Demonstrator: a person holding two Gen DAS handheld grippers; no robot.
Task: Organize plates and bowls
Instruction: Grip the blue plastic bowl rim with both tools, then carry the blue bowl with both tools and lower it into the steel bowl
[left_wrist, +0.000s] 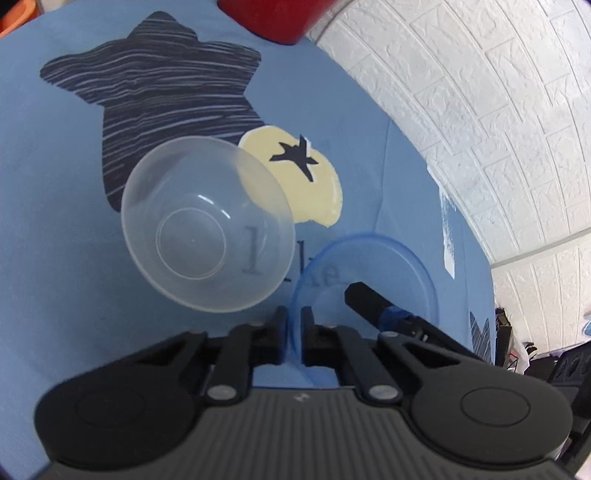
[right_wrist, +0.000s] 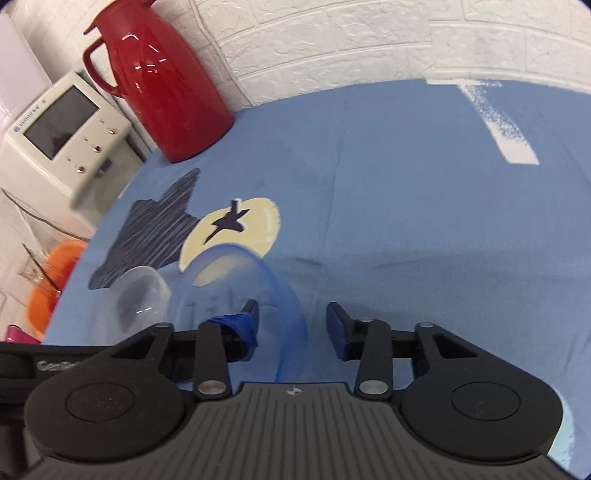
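Observation:
A translucent blue bowl (left_wrist: 380, 258) is tipped up over the blue tablecloth. My left gripper (left_wrist: 293, 325) is shut on its near rim, which runs between the two black fingers. In the right wrist view my right gripper (right_wrist: 293, 317) is open and straddles the blue bowl's (right_wrist: 229, 284) rim, with the tape-wrapped finger (right_wrist: 240, 325) inside the bowl and the other outside. That taped finger (left_wrist: 369, 301) also shows in the left wrist view. A clear bowl (left_wrist: 207, 229) sits tilted to the left of the blue one, its opening facing the camera, and appears blurred in the right wrist view (right_wrist: 136, 295).
A red thermos jug (right_wrist: 159, 85) stands at the back of the table by the white brick wall (right_wrist: 369, 37). Off the table's left edge are a white device with a screen (right_wrist: 66, 136) and an orange container (right_wrist: 51, 280). The tablecloth (right_wrist: 424, 221) stretches to the right.

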